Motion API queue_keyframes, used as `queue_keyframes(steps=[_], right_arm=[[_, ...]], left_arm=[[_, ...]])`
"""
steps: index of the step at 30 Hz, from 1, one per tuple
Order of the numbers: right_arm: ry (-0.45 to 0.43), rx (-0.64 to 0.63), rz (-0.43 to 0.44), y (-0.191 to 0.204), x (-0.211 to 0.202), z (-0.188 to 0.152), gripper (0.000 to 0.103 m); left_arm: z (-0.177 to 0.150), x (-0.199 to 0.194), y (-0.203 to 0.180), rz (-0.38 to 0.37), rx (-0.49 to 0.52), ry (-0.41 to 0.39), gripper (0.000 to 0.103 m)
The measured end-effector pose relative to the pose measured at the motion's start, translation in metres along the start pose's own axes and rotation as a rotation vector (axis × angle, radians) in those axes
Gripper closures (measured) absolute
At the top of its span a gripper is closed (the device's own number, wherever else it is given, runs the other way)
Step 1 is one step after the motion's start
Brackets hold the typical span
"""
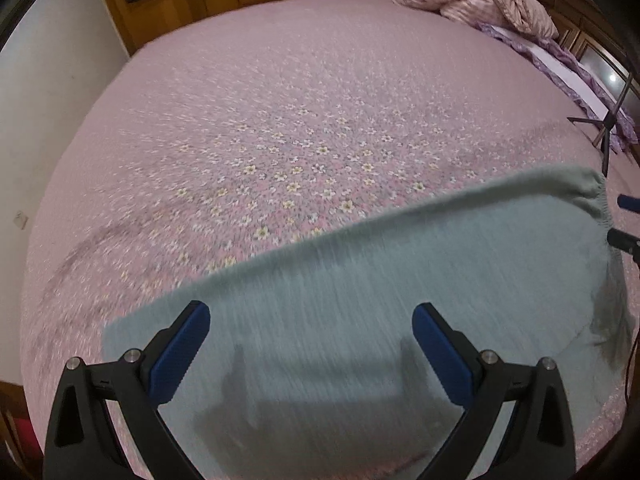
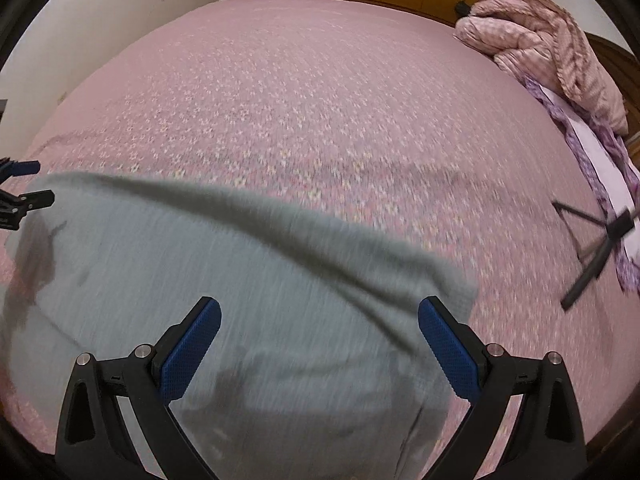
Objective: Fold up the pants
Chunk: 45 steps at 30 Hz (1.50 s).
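Left gripper [image 1: 310,344], in the left wrist view, hangs low over the grey-green pants [image 1: 400,280] with its blue pads [image 1: 180,354] spread wide and nothing between them; we read it as released. The pants lie flat on the pink floral bedspread [image 1: 280,120], their gathered waistband [image 1: 600,200] at the far right, just beside the other tool's tips. In the right wrist view, the right gripper [image 2: 320,348] is likewise spread and empty, angled down over the same garment near a raised crease. Motion blur hides fine fabric detail. We judge the step in hand to be the approach between folds, no edge being held. The next move calls for lowering each gripper to an edge of the pants, pinching it, and carrying it across evenly.
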State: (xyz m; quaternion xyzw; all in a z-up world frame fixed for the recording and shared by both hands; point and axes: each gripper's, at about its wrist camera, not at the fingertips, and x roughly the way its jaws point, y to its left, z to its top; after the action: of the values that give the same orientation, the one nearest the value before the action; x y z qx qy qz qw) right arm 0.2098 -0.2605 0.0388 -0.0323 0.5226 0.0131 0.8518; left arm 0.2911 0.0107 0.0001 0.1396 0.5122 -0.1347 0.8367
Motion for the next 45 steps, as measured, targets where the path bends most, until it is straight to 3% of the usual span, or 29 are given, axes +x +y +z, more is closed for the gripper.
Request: queue_keyframes(steps=[4, 7, 10, 15, 19, 23, 30, 33, 35, 36, 38, 40, 41, 42, 43, 45], right_arm=[[0.013, 0.009, -0.035, -0.003, 0.019, 0.014, 0.002], [0.035, -0.001, -0.025, -0.003, 0.036, 0.02, 0.002], [0.06, -0.019, -0.02, -0.004, 0.051, 0.024, 0.003], [0.127, -0.023, 0.009, -0.01, 0.079, 0.027, 0.009], [0.13, 0.045, 0.069, -0.026, 0.087, 0.026, 0.0], [0.123, 0.048, 0.095, -0.034, 0.091, 0.025, 0.0], [0.105, 0.041, 0.09, -0.036, 0.092, 0.025, 0.0], [0.093, 0.04, 0.082, -0.031, 0.09, 0.021, 0.0], [0.086, 0.034, 0.092, -0.029, 0.086, 0.018, 0.013], [0.078, 0.024, 0.099, -0.026, 0.082, 0.017, 0.021], [0.06, -0.008, 0.133, -0.022, 0.068, 0.017, 0.071], [0.071, -0.02, 0.145, -0.019, 0.061, 0.016, 0.09], [0.076, -0.034, 0.141, -0.015, 0.058, 0.015, 0.093], [0.076, -0.043, 0.132, -0.013, 0.056, 0.014, 0.094], [0.072, -0.053, 0.119, -0.009, 0.051, 0.012, 0.095], [0.051, -0.053, 0.118, -0.005, 0.038, 0.007, 0.096]], left_arm=[[0.012, 0.018, 0.011, 0.013, 0.026, 0.017, 0.001], [0.015, 0.036, 0.018, -0.011, 0.06, 0.052, 0.013], [0.011, 0.053, 0.023, -0.02, 0.083, 0.09, 0.014], [0.002, 0.061, 0.033, -0.103, 0.063, 0.067, 0.013], [-0.003, 0.065, 0.038, -0.109, 0.069, 0.055, 0.005], [-0.006, 0.072, 0.045, -0.133, 0.045, 0.047, 0.0], [-0.017, 0.067, 0.049, -0.127, 0.054, 0.017, 0.0], [-0.023, 0.066, 0.047, -0.09, 0.028, 0.007, 0.0], [-0.024, 0.061, 0.039, -0.041, 0.015, 0.014, 0.001], [-0.025, 0.059, 0.036, -0.032, 0.015, 0.016, 0.003], [-0.025, 0.054, 0.031, -0.05, 0.017, 0.016, 0.014], [-0.027, 0.047, 0.025, -0.066, 0.03, 0.013, 0.039], [-0.027, 0.043, 0.02, -0.071, 0.045, 0.008, 0.05], [-0.028, 0.038, 0.014, -0.069, 0.069, 0.0, 0.075], [-0.027, 0.035, 0.009, -0.061, 0.08, -0.001, 0.09], [-0.028, 0.031, 0.003, -0.041, 0.08, 0.0, 0.095]])
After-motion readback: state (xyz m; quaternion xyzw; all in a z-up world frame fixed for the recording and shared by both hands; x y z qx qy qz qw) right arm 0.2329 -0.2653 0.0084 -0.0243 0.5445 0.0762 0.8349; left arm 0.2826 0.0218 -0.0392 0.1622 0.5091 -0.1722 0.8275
